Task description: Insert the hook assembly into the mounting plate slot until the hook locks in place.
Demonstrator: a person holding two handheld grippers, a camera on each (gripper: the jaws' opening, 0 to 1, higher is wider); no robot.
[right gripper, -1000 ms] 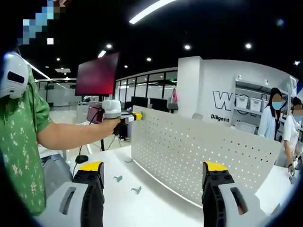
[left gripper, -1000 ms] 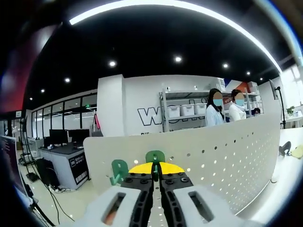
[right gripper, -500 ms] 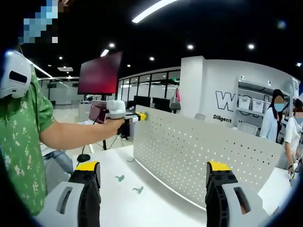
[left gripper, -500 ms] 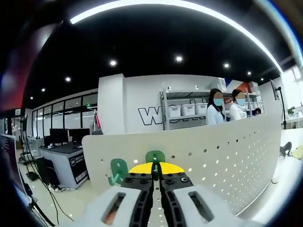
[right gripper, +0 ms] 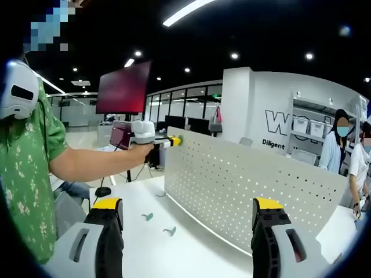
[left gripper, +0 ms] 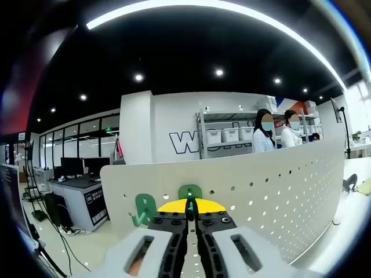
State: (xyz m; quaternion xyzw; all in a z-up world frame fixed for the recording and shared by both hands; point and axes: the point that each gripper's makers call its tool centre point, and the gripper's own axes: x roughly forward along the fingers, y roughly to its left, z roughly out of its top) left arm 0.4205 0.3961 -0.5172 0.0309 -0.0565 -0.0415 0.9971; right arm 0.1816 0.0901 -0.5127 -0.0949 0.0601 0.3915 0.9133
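Your left hand-held gripper (left gripper: 190, 213) has its yellow-tipped jaws pressed together on a green hook (left gripper: 189, 192), holding it against the top edge of the white perforated mounting plate (left gripper: 272, 191). A second green hook (left gripper: 145, 208) sits on that plate just left of the jaws, apart from the one you grip. In the right gripper view the same left hand-held gripper (right gripper: 169, 141) meets the plate's (right gripper: 249, 188) upper left corner, with your bare forearm (right gripper: 95, 164) and green patterned sleeve (right gripper: 26, 174) reaching in from the left.

Your right hand-held gripper (right gripper: 188, 217) stands with its two jaws wide apart and nothing between them, well back from the plate, above the white surface (right gripper: 191, 249).

Two more green hooks lie loose on the surface: one (right gripper: 147, 216) nearer the plate's left end, the other (right gripper: 169, 231) just in front of the plate. That makes four hooks counted across both views.

Around you: a dark red monitor (right gripper: 123, 88) behind your arm, two people in white coats (left gripper: 262, 133) beyond the plate, and shelving with white bins (left gripper: 229, 135). Nothing stands between the right jaws and the plate.
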